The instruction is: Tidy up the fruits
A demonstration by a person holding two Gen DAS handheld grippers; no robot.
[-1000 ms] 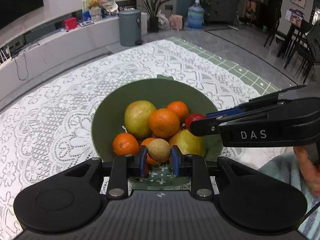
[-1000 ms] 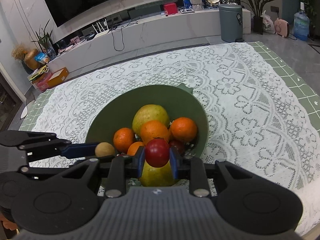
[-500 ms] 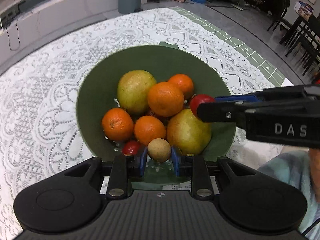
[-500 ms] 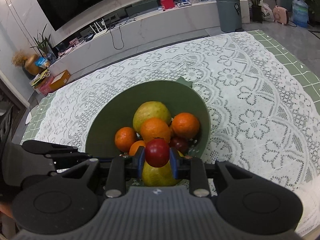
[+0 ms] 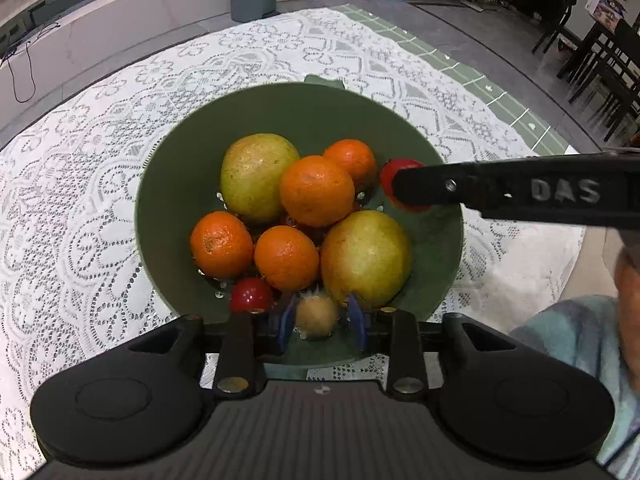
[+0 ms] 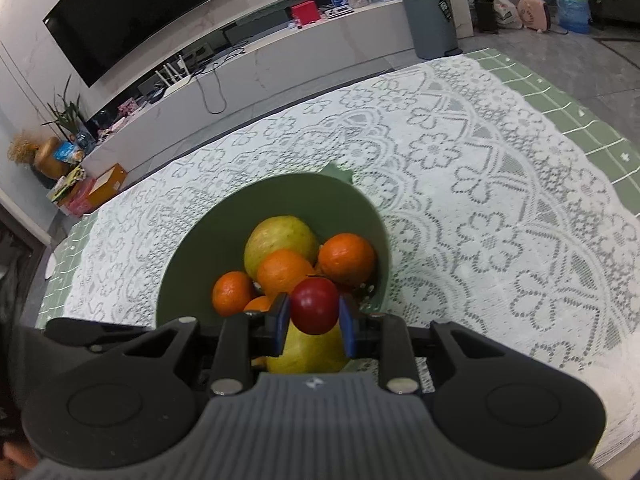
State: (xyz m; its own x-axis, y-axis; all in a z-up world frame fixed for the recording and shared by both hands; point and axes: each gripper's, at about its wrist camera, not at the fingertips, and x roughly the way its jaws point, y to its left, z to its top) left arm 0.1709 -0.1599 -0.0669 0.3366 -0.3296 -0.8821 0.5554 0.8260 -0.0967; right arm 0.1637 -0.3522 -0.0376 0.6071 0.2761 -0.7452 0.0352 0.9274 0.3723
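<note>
The round green plastic colander bowl already holds oranges and pears. The left gripper, jaws opening, releases a small tan round fruit inside; the right gripper clamps a red round fruit above, not yet placed.

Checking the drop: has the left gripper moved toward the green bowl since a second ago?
Yes. The left gripper has sunk toward the green bowl, which looms larger; its jaws are opening around the small brown fruit.
</note>
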